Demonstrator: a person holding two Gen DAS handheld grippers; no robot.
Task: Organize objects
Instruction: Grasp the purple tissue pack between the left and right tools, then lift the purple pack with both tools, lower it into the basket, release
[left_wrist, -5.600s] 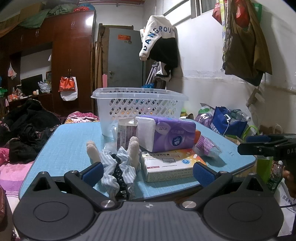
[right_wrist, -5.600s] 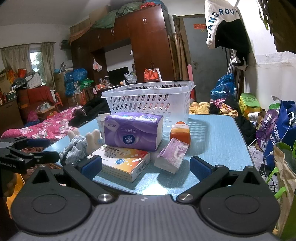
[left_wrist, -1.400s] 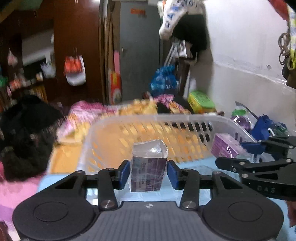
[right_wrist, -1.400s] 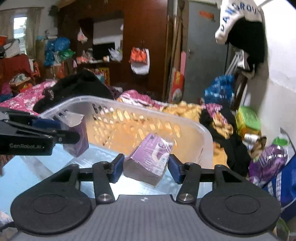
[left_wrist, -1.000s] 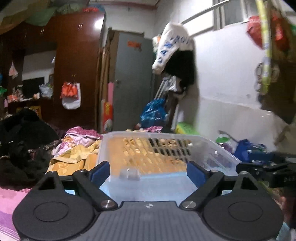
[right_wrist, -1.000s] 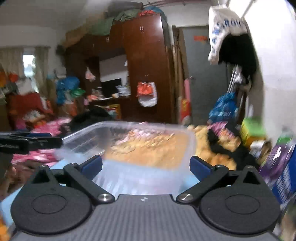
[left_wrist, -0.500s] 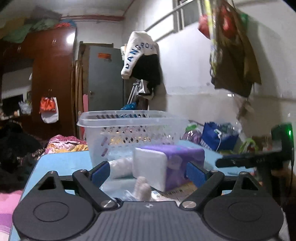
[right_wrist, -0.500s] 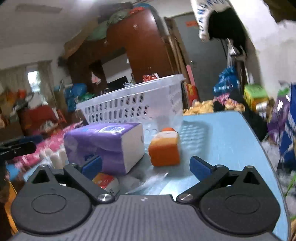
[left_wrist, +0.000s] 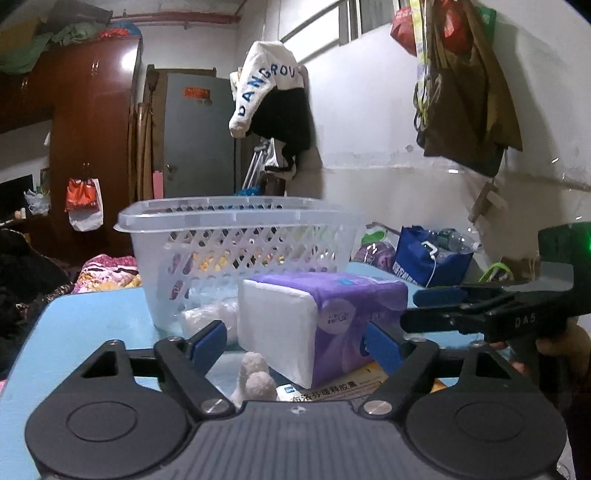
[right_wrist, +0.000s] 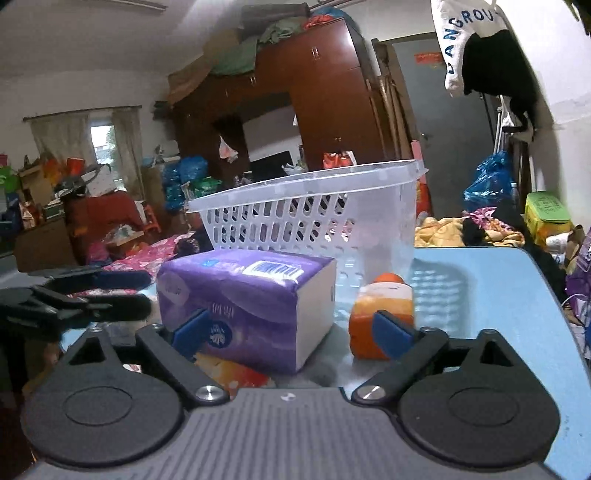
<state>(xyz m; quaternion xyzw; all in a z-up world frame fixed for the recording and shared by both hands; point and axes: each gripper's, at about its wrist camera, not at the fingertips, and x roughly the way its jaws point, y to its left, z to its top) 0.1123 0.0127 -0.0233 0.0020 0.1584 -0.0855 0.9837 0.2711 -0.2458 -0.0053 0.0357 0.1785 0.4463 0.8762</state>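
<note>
Blue tabletop fills the lower half of both views, and on it, largest first, stand the white lattice basket at centre, the purple tissue pack just in front of it, a flat printed box under the pack's near edge, an orange bottle to the pack's right in the right-wrist view, and a small white plush piece at the lower centre of the left-wrist view. Judging by what lies on the table, the step in hand is fetching the next loose thing for the basket, with the tissue pack the likely target. Left gripper has just been narrowing its jaws, yet they stand spread, the pack's white end showing between them with no pad pressed on it. Right gripper has likewise been narrowing and is spread, empty, its tips framing the pack's corner and the bottle; whether its right tip brushes the bottle is hard to tell. Next, 1 gripper needs to straddle the pack squarely, pinch, lift it above the basket rim and let go inside.
</note>
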